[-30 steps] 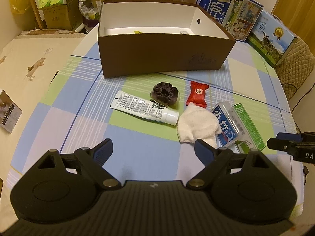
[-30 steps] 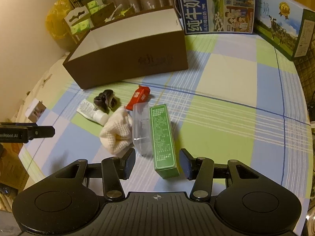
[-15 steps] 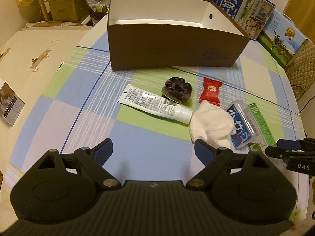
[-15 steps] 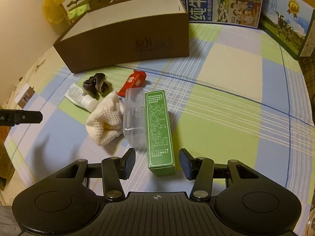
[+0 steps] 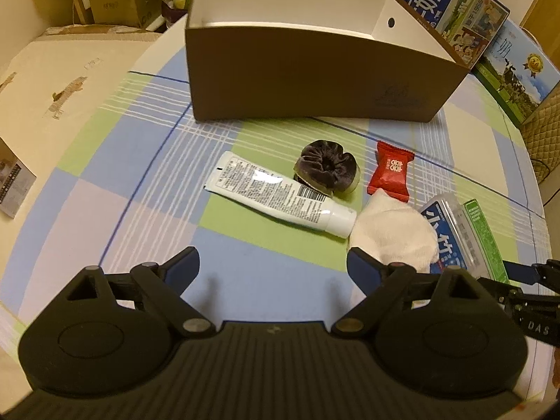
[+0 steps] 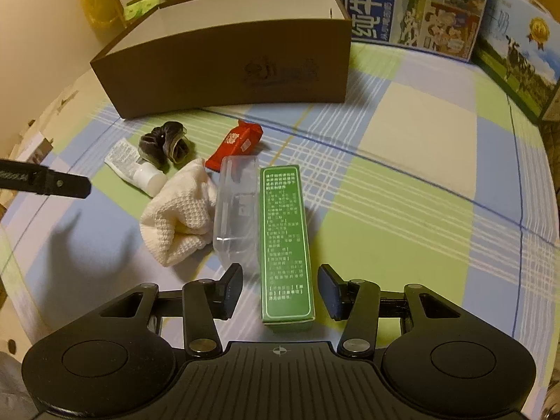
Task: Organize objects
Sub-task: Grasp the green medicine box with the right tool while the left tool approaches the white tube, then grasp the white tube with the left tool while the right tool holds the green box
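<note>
My right gripper (image 6: 280, 288) hangs low over the checked blue, green and white tablecloth (image 6: 402, 161), jaws spread to either side of the near end of a long green cardboard carton (image 6: 285, 241) printed with white text; neither pad touches it. Open cloth stretches away to the right of the carton. On its left side, pressed close, lies a clear plastic case (image 6: 235, 210), and against that a crumpled white knitted cloth (image 6: 178, 213). Farther off lie a red foil snack packet (image 6: 234, 143), a dark velvet scrunchie (image 6: 166, 145) and a white squeeze tube (image 6: 134, 168).

My left gripper (image 5: 273, 269) hovers with jaws spread wide and empty over bare blue cloth, the white tube (image 5: 283, 199) lying crosswise just beyond, the scrunchie (image 5: 327, 168) touching its far side. The white cloth (image 5: 395, 234) sits just beyond my right fingertip.

An open brown cardboard box with white inner walls (image 5: 315, 80) stands across the far side, a clear strip of cloth between it and the clutter. Blue milk cartons (image 6: 413, 7) line the far right edge.
</note>
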The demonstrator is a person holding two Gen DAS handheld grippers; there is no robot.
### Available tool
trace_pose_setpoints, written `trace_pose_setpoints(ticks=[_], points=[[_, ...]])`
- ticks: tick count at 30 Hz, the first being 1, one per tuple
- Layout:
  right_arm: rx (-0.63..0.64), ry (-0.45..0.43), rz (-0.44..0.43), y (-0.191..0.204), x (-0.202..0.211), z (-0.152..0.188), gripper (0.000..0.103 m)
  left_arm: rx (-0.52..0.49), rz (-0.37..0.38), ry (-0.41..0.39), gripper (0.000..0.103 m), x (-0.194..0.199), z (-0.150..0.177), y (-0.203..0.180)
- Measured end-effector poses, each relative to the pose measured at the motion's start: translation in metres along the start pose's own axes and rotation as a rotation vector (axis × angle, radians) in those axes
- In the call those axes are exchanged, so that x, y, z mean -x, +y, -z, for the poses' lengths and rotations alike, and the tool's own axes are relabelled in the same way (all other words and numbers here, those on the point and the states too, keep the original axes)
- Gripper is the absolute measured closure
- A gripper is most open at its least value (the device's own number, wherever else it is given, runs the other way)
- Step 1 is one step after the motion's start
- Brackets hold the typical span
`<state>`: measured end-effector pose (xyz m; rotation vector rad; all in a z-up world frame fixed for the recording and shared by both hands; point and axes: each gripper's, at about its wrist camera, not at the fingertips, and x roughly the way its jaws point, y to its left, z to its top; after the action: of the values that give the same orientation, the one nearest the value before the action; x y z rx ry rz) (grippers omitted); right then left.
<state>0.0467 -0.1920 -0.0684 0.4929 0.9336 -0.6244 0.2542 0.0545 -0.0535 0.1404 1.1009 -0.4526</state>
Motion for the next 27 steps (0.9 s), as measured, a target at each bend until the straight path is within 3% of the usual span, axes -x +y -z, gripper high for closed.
trace_pose_setpoints(ticks=[1, 3, 13, 19, 27], points=[[0.008, 0.000, 0.004, 0.001, 0.000, 0.000, 0.073, 0.001, 0.000, 0.004, 0.014, -0.003, -0.002, -0.001], [0.023, 0.007, 0.021, 0.001, -0.001, -0.001, 0.076, 0.001, -0.001, 0.008, 0.014, -0.009, -0.004, -0.002], [-0.049, 0.012, 0.098, -0.024, 0.007, 0.004, 0.076, -0.030, 0.003, 0.008, 0.014, -0.037, -0.029, -0.019], [-0.110, 0.010, 0.129, -0.040, 0.014, 0.009, 0.076, -0.071, -0.052, 0.016, 0.014, -0.062, -0.044, -0.033], [-0.141, 0.007, 0.130, -0.045, 0.017, 0.011, 0.076, -0.148, -0.107, 0.039, 0.013, -0.069, -0.032, -0.028]])
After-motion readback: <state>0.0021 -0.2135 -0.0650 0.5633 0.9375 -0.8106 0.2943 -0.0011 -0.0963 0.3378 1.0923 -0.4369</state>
